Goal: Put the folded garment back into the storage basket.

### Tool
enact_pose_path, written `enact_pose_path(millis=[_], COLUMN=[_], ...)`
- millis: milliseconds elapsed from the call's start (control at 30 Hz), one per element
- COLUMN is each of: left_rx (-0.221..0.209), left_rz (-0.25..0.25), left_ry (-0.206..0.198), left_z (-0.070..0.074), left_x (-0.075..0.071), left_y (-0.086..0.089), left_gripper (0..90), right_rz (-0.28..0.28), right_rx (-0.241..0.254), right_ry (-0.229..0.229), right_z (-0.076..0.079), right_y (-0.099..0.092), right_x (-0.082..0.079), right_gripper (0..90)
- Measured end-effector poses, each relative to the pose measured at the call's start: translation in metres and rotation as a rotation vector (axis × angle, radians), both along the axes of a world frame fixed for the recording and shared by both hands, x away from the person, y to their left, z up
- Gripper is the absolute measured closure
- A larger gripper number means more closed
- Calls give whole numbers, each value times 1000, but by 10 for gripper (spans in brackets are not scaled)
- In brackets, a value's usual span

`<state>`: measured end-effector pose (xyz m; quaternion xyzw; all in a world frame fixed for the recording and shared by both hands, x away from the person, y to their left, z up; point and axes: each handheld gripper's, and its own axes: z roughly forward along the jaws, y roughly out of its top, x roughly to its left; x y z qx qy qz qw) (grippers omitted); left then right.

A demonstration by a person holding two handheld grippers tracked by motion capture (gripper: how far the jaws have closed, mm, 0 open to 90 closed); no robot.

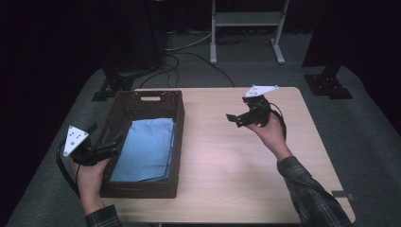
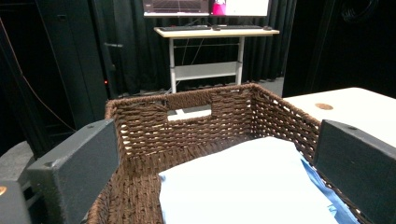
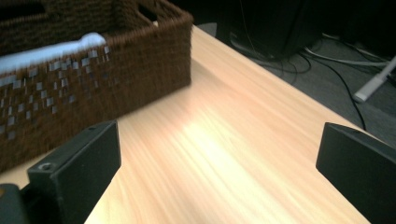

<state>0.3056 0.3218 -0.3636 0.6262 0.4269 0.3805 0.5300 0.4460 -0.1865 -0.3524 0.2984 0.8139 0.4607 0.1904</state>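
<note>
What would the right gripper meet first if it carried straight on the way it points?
Probably the woven basket. The right gripper points left across the bare table, jaws open and empty, towards the basket's side wall; its height above the tabletop is hard to judge.

Open right claw [image 3: 217, 179] over bare table [image 3: 224, 154]; blurred basket [image 3: 93, 74] apparently holds cloth [image 3: 46, 51].
</note>
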Motion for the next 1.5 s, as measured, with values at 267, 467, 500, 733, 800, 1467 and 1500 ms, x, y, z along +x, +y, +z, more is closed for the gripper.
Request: enact_pose_path(millis=[267,467,500,733,800,1467,1500], left_rx=[-5,7,7,0,-1,-7,-4], left_rz=[-5,-13,-15,-19,-21,-123,-137], left_ry=[-4,-3,-3,-4,-4,-42,-48], left_z=[0,0,0,0,0,37,41], left_x=[-1,-2,-2,-1,0,-8,-10], left_y=[0,-2,-1,0,-1,-53,-59], left_gripper=[0,0,0,0,0,0,0], right_rz=[-38,-88,-97,-137,-148,-182,-184], right_rx=[-5,-18,-29,-93,-100,-150,-146], right_ry=[12,32,39,91,116,201,209], right_z=[-20,-49,-54,-87,-96,-136,-136], right_y=[-76,-123,-129,-156,-161,-174,-174], right_x=[-37,-73,-79,-122,-132,-162,-162], right_gripper=[0,0,0,0,0,0,0])
